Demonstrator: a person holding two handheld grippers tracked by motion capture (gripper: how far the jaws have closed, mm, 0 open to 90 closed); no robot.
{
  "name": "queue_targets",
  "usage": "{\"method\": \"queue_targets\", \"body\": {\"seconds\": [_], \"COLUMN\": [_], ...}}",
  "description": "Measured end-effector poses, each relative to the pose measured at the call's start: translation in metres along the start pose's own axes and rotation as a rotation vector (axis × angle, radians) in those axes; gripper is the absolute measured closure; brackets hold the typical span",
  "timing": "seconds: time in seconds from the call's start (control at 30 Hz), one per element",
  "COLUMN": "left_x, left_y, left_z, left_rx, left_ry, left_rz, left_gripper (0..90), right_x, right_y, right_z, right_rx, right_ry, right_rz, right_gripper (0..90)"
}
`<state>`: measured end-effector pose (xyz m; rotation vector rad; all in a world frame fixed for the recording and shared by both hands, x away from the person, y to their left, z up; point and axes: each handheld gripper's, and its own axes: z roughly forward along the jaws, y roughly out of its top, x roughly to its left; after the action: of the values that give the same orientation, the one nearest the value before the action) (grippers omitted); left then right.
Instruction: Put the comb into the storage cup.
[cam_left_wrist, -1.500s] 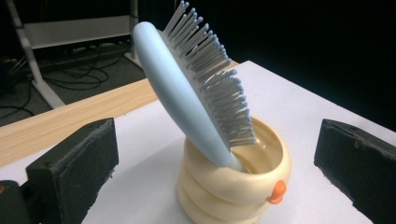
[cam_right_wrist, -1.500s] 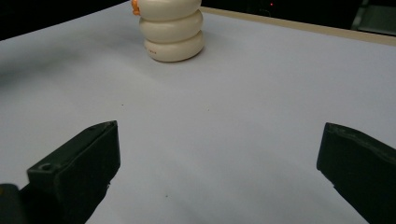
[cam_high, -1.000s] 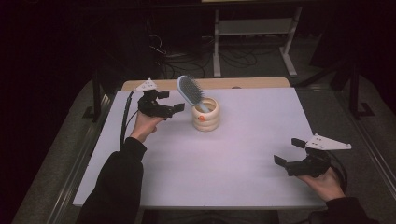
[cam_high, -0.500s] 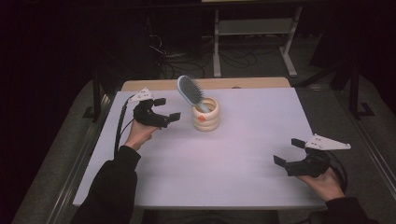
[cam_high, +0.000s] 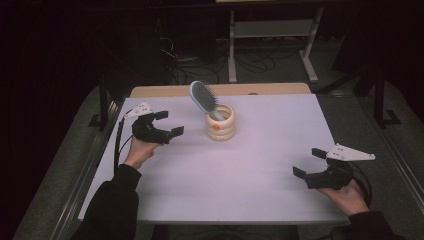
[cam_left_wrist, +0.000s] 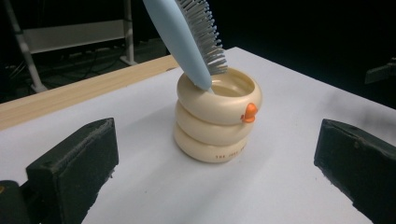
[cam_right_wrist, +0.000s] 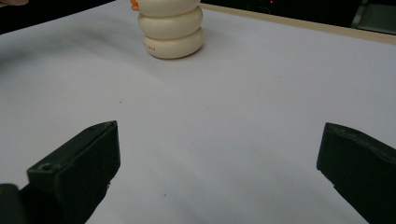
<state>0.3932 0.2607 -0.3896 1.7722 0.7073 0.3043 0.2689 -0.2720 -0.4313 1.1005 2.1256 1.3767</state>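
Your cup (cam_high: 220, 122) was the landmark here: a cream holder built like three stacked rings, with a little orange knob (cam_left_wrist: 250, 112) on its top ring and some small print low on the bottom ring that I couldn't read. It stood upright on the white table (cam_high: 240, 190), toward the far side and a bit left of the middle, close to the wooden strip (cam_high: 270, 89) along the far edge.

The hairbrush (cam_high: 203, 98) was sitting in that cup, handle end down inside it, light blue back, grey bristles. Its head leaned up and away to the left of the cup in the high view, bristles facing the right side.

Your left gripper (cam_high: 166, 124) was just left of the cup, near it but not touching, with its jaws spread wide and nothing between them. In the left gripper view the cup and brush showed right in the gap between the two black jaws.

Your right gripper (cam_high: 309, 162) was well apart from the cup, down near the table's near right corner, your hand (cam_high: 345, 195) behind it. Jaws wide apart there too, empty, pointed back toward the cup, whose lower rings showed at the top of the right gripper view.
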Motion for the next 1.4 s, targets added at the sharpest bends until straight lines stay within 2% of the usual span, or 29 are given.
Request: {"method": "queue_targets", "body": {"seconds": [0.3, 0.43, 0.7, 1.0, 1.2, 1.4], "left_x": [0.0, 0.001, -0.001, 0.0, 0.001, -0.001], "left_y": [-0.012, -0.018, -0.029, -0.042, -0.053, -0.062], "left_z": [-0.023, -0.031, -0.046, -0.065, -0.078, -0.091], "left_rx": [-0.018, -0.022, -0.024, -0.045, -0.041, -0.073], "left_ry": [0.03, 0.045, 0.06, 0.094, 0.131, 0.169], "left_rz": [-0.011, -0.031, -0.024, -0.045, -0.03, -0.033], "left_gripper": [0.0, 0.0, 0.0, 0.0, 0.0, 0.0], "right_x": [0.0, -0.001, -0.002, -0.003, -0.004, -0.004], "right_y": [0.0, 0.0, -0.002, -0.002, -0.003, -0.003], "right_z": [0.0, 0.0, 0.0, 0.001, 0.001, 0.001], "right_rx": [-0.004, -0.002, 0.003, 0.006, 0.004, 0.005], "right_ry": [0.009, 0.01, 0.003, 0.0, -0.003, -0.004], "right_rz": [0.002, 0.005, 0.011, 0.018, 0.018, 0.026], "right_gripper": [0.0, 0.0, 0.0, 0.0, 0.0, 0.0]}}
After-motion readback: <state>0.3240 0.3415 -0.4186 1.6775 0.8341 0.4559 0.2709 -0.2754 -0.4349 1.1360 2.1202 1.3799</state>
